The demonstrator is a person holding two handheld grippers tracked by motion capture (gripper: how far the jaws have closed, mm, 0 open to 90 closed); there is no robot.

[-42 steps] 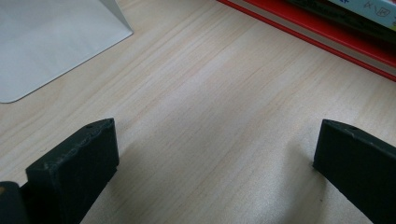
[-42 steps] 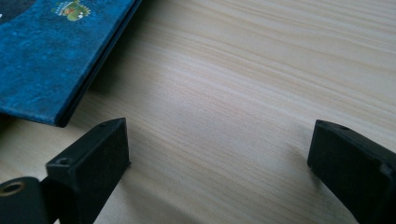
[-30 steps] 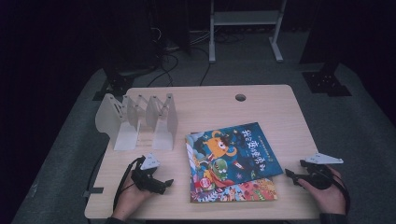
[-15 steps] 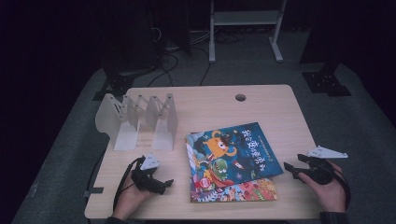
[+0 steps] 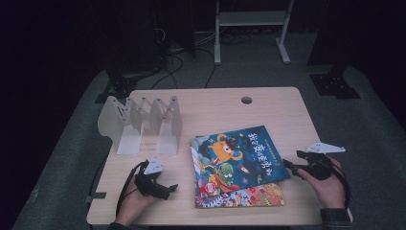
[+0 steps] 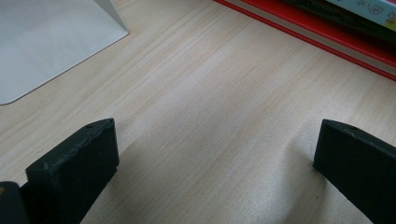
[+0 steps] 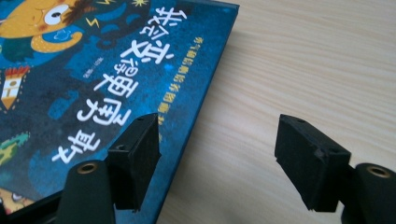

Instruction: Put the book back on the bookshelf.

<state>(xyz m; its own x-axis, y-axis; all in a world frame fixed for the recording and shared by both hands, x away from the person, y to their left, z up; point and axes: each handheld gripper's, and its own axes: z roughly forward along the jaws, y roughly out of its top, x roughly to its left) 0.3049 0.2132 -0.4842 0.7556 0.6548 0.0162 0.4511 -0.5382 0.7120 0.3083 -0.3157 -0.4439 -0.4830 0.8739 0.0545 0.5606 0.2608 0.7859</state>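
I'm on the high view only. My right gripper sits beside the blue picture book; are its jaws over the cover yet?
Observer: In the right gripper view, the right gripper stands open, one jaw over the blue picture book, the other over bare light wooden table.
Operator: Anything between the jaws?
Observer: The book's long edge runs between them, not pinched.
Operator: And the left gripper?
Observer: The left gripper is open over bare wood, short of the red-edged book underneath.
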